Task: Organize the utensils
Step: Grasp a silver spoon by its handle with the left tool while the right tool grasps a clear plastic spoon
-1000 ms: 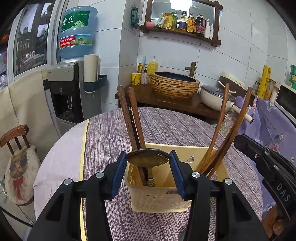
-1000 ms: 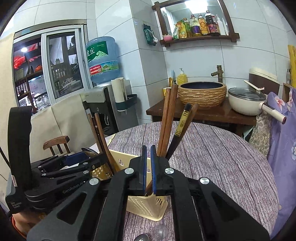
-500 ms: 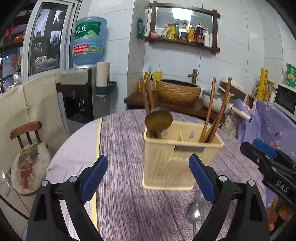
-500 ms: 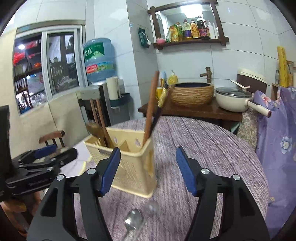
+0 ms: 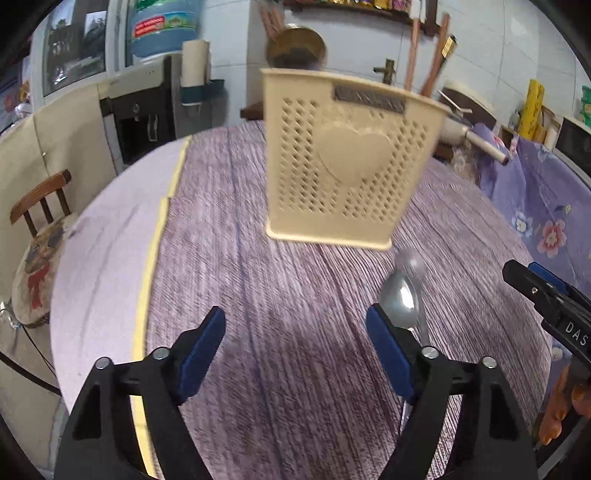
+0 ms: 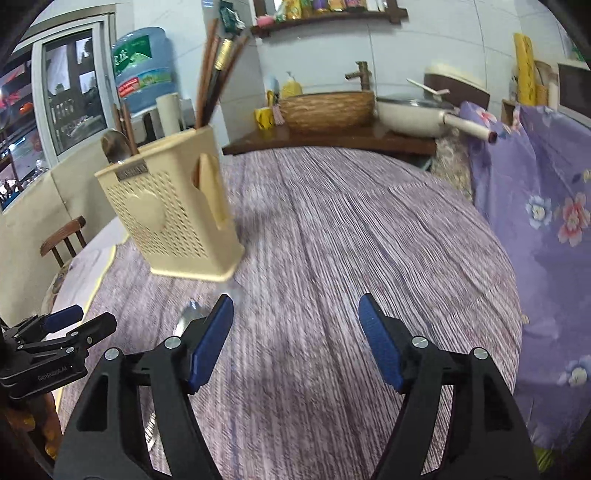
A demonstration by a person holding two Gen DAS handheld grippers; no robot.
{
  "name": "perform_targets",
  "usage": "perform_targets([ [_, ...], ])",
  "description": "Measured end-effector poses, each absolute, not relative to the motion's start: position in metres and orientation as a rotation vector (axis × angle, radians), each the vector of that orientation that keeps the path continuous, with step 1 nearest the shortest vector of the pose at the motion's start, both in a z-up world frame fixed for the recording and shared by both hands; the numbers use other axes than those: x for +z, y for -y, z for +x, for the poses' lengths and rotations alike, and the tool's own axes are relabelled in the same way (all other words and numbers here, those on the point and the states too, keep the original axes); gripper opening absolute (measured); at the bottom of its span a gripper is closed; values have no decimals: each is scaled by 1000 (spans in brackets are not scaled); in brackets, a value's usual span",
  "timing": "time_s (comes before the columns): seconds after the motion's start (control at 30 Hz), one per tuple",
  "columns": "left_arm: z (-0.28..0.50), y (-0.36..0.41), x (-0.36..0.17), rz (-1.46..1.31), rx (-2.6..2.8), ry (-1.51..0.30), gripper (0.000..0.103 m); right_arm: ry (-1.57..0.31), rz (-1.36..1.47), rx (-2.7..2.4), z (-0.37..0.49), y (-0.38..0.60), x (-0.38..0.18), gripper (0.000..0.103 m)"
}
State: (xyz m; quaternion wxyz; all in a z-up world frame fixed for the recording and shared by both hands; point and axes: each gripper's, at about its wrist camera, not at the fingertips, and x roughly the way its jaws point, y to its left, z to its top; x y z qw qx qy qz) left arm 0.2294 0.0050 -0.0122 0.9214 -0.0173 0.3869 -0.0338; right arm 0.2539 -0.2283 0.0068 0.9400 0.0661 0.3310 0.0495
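Right tongs (image 6: 295, 332) fill the bottom of the frame, spread wide with nothing between the blue pads (image 6: 210, 343). Cream utensil holder (image 6: 170, 214) stands at center left on the striped purple counter (image 6: 369, 240), with chopsticks (image 6: 214, 74) sticking up out of it and a spoon bowl (image 6: 114, 146) peeking over its left rim. A silver spoon (image 6: 184, 321) lies just below the holder, partly behind the left pad. Left tongs (image 6: 66, 325) poke in at lower left.

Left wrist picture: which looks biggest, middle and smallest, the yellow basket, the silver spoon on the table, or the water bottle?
1. Yellow basket, clearly biggest.
2. Water bottle, though its top is cut off and it stands farther away, so unsure.
3. Silver spoon, smallest, partly hidden behind the left tongs.
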Motion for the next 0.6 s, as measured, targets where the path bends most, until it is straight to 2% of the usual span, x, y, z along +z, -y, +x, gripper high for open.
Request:
perform_targets([
  [0.07, 229, 6, -18, -13, -92, -811, 68, -693, 148, 96, 251, 234, -1, 70],
  [0.6, 218, 44, -42, 103, -172, -910, 54, -728, 192, 115, 248, 243, -13, 70],
])
